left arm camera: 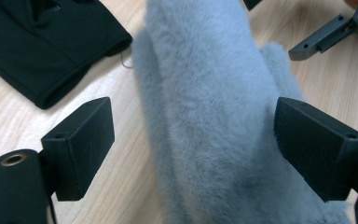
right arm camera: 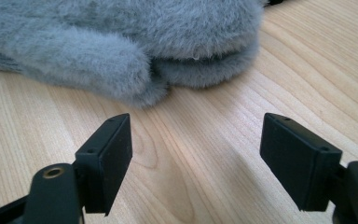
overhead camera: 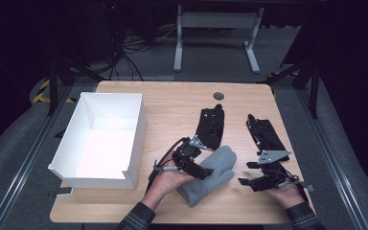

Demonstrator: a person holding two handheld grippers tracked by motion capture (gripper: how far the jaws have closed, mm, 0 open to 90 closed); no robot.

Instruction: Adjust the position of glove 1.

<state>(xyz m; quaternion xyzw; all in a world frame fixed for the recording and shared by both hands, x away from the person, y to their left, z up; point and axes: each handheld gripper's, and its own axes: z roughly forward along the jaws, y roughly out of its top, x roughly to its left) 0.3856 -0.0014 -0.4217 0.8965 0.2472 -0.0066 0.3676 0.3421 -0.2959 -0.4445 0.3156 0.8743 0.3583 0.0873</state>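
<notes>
A pair of fluffy grey mittens (overhead camera: 213,176) lies stacked on the wooden table (overhead camera: 172,108), near the front middle. My left gripper (overhead camera: 204,171) is open and straddles the mittens (left arm camera: 205,116). One pad stands clear of the fur and the other sits right at its edge. My right gripper (overhead camera: 245,173) is open just to the right, low over bare wood, with nothing between its pads. In the right gripper view the mittens (right arm camera: 121,46) lie a short way ahead of its jaws (right arm camera: 196,163). The right gripper's jaw tip (left arm camera: 326,37) appears beyond the mittens in the left gripper view.
Two black gloves lie behind the mittens, one at the middle (overhead camera: 212,127) and one to the right (overhead camera: 266,134). The middle black glove (left arm camera: 42,46) is close to my left gripper. A large white open box (overhead camera: 136,139) stands at the left. A round grommet (overhead camera: 219,96) sits near the far edge.
</notes>
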